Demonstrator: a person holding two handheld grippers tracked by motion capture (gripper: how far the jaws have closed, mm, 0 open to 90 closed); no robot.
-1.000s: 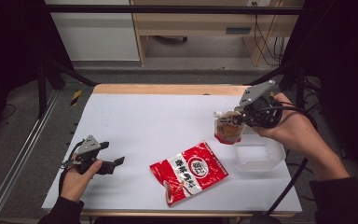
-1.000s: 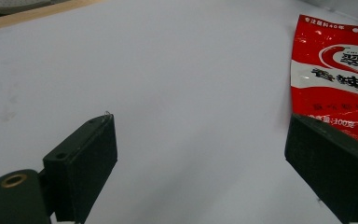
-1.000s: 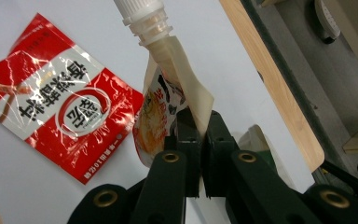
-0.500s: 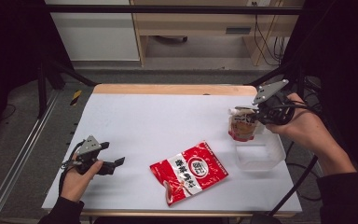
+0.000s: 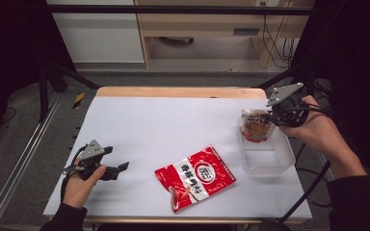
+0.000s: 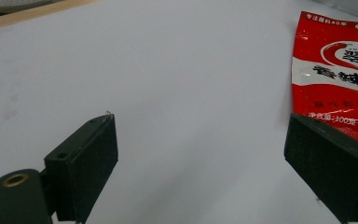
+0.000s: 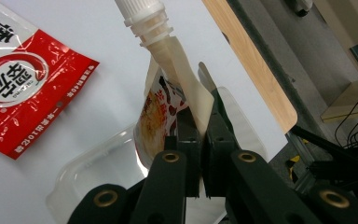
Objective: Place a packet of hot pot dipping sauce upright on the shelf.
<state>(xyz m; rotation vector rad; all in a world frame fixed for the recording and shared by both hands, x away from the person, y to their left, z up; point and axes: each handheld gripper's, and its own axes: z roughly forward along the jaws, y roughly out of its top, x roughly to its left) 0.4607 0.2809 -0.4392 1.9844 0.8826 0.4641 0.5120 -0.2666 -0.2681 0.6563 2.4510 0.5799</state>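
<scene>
My right gripper [image 5: 271, 117] [image 7: 199, 135] is shut on the top edge of a spouted pouch [image 5: 255, 126] [image 7: 161, 114] printed in white and brown, with a white screw cap. The pouch hangs over the far end of a clear plastic tub [image 5: 270, 161] [image 7: 91, 170] at the table's right side. A red and white snack bag [image 5: 195, 176] [image 6: 335, 70] [image 7: 14, 79] lies flat near the front middle of the white table. At the front left my left gripper [image 5: 123, 166] [image 6: 200, 168] rests low over the table, jaws wide apart with nothing between them, pointing toward the red bag.
The white tabletop [image 5: 173, 125] has a wooden far edge [image 5: 178, 92]. A metal rail [image 5: 24, 159] runs along the left side of the table. Cables hang off the table's right side by the tub.
My right gripper has carried the pouch to the right and slightly down, from beside the tub to above its far end. The left gripper has stayed put.
</scene>
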